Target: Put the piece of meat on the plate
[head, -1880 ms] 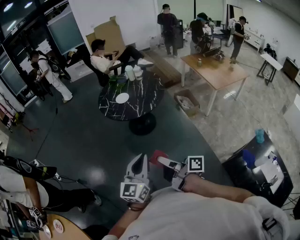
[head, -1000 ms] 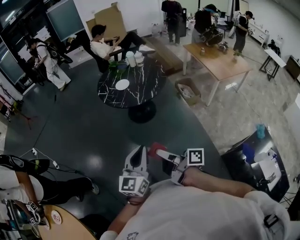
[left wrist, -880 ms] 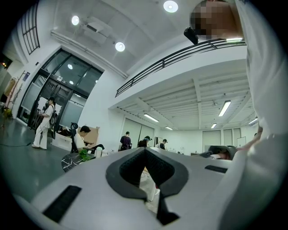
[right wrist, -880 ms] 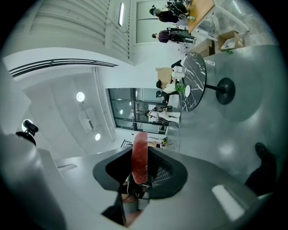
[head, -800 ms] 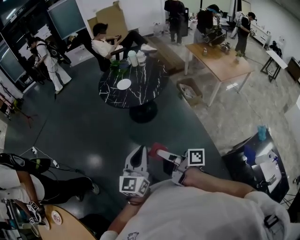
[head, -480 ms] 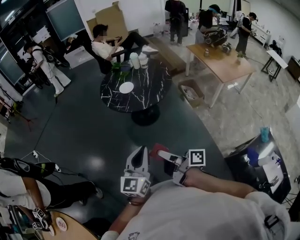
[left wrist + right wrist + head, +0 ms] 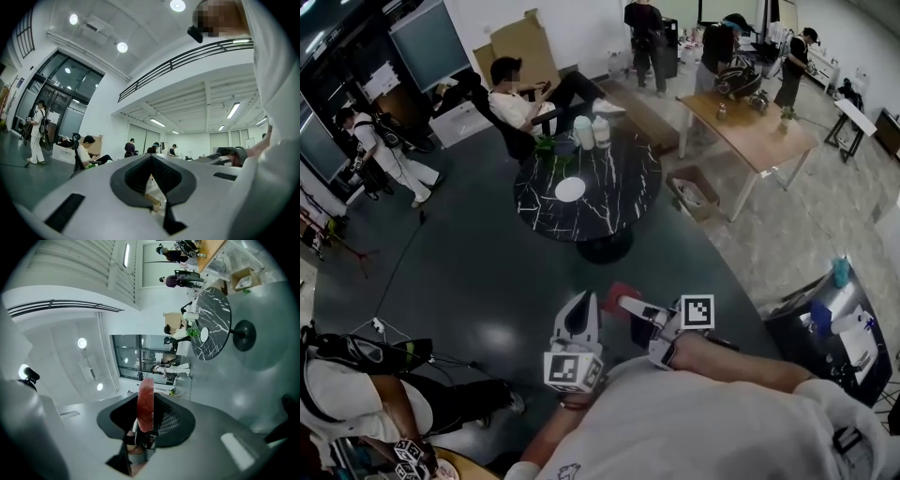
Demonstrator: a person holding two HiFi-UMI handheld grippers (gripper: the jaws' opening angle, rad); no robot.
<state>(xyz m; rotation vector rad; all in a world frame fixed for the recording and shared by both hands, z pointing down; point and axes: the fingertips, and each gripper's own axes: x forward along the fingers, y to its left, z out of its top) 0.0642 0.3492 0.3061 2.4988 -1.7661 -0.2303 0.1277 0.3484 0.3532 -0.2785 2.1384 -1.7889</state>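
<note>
A flat red piece of meat (image 7: 614,292) (image 7: 146,404) stands on edge between the jaws of my right gripper (image 7: 623,302) (image 7: 145,420), which is shut on it. My left gripper (image 7: 581,305) (image 7: 154,183) is beside it, jaws together with nothing between them. Both are held low in front of the person's body, above the dark floor. The white plate (image 7: 570,189) (image 7: 204,333) lies on a round black marble table (image 7: 614,206) (image 7: 216,317) some way ahead, far from both grippers.
Two white containers (image 7: 592,131) and a green plant (image 7: 546,146) stand at the table's far edge, with a seated person (image 7: 525,101) behind. A wooden table (image 7: 750,133) and a cardboard box (image 7: 694,193) lie to the right. A dark counter (image 7: 825,323) is near right.
The black table and plate have drawn nearer and lower in the head view. Both grippers keep their pose, the meat still gripped in the right one.
</note>
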